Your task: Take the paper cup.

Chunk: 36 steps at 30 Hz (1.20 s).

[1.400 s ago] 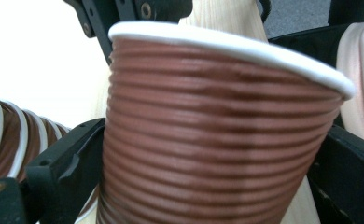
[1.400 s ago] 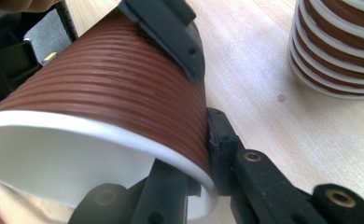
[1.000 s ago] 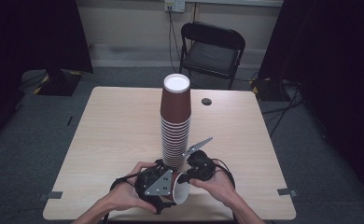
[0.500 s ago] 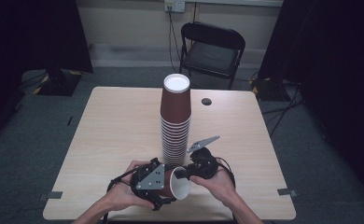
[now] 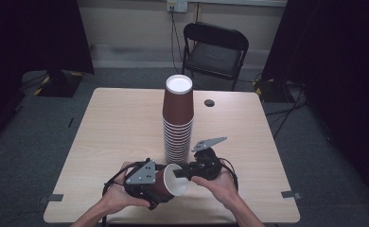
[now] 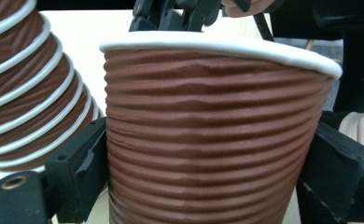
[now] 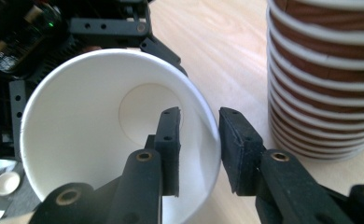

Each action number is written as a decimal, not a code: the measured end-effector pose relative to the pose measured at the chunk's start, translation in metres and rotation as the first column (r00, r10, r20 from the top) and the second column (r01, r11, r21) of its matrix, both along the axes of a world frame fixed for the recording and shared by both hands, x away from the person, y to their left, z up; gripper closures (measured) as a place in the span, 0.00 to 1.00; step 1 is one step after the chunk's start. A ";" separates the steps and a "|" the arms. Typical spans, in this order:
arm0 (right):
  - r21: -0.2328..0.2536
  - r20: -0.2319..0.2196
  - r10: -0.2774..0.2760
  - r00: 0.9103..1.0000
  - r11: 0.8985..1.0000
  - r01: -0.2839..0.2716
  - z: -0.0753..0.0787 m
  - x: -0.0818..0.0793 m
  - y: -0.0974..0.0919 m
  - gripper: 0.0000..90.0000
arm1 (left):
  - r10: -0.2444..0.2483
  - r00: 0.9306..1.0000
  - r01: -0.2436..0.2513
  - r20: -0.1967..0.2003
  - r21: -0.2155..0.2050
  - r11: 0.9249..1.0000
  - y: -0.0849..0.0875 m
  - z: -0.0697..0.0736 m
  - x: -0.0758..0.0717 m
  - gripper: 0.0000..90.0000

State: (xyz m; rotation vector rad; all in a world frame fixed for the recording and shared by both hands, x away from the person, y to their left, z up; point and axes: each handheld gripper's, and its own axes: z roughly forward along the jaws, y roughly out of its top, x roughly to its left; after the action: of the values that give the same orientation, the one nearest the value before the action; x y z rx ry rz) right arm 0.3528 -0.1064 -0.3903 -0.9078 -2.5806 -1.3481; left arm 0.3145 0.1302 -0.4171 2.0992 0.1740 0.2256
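- A pale wooden table (image 5: 116,127) carries a tall stack of cups (image 5: 178,120).
- The ribbed brown paper cup (image 5: 170,181), white inside, lies sideways at the near edge, clamped by the left gripper (image 6: 203,182).
- The right gripper (image 7: 199,144), jaws narrowly parted, now straddles its rim; half a second ago it sat just outside.

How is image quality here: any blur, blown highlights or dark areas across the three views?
High view: evenly lit table, room sides nearly black, cup stack sharp. Left gripper view: held cup fairly sharp up close, tabletop behind blown out white. Right gripper view: cup's white inside bright but not clipped, fingers sharp, stack slightly soft.
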 end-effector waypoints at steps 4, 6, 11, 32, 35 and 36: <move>0.019 0.018 -0.001 1.000 1.000 0.001 0.001 -0.001 0.000 0.78 | 0.027 0.999 -0.028 -0.032 -0.044 0.999 0.007 -0.002 0.001 0.12; 0.025 0.029 0.000 1.000 1.000 0.000 0.002 -0.002 0.000 0.79 | 0.036 0.999 -0.038 -0.037 -0.052 0.998 0.009 -0.002 0.002 0.12; 0.044 0.039 -0.003 0.999 0.999 0.001 0.002 -0.002 -0.002 0.79 | 0.066 0.997 -0.068 -0.047 -0.056 0.996 0.014 -0.003 0.001 0.12; 0.085 0.132 -0.109 0.985 0.991 0.098 0.004 -0.011 -0.035 0.75 | 0.207 0.974 -0.219 -0.090 -0.144 0.965 0.046 0.000 0.007 0.12; 0.088 0.140 -0.138 0.980 0.988 0.126 0.004 -0.011 -0.045 0.75 | 0.224 0.970 -0.236 -0.092 -0.154 0.960 0.049 0.001 0.009 0.12; 0.087 0.142 -0.146 0.979 0.987 0.134 0.004 -0.012 -0.047 0.74 | 0.234 0.968 -0.245 -0.087 -0.158 0.957 0.050 0.001 0.009 0.12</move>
State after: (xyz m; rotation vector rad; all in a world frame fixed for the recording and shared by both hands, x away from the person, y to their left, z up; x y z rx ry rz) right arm 0.3411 -0.1530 -0.3863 -1.0316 -2.5917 -1.5985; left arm 0.3235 0.1802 -0.4158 1.9174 0.4741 0.2754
